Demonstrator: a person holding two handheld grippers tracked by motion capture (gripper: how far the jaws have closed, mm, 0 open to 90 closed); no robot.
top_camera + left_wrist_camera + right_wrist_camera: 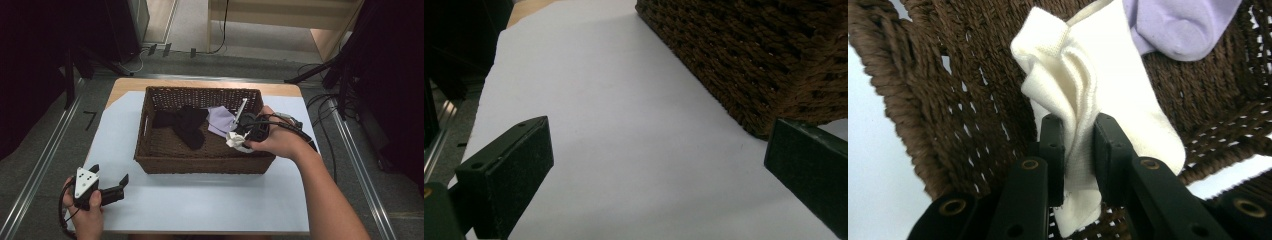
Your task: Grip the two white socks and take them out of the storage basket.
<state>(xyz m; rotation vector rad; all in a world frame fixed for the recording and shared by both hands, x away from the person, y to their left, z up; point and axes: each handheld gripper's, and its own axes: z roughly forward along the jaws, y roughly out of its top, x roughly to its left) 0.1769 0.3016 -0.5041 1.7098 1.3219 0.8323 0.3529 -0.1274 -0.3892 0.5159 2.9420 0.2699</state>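
I see a wooden desk [122, 85] whose top is almost wholly covered by 1 white sheet [210, 200], with bare wood showing along the far edge. Directly on the sheet sits 1 dark brown woven basket [200, 162], toward the far middle. In the left gripper view the basket's [774, 55] near corner stands on the sheet [624, 125], which reaches the desk's left edge.

Centre frame in the high view, the basket [150, 150] is dark brown wicker, its weave open in places. Inside it lie black socks [182, 124] at centre, a pale lilac sock [220, 120] just right of them, and a creamy white ribbed sock [1088, 95]. The table cover [200, 200] is plain white; both grippers' jaws are black.
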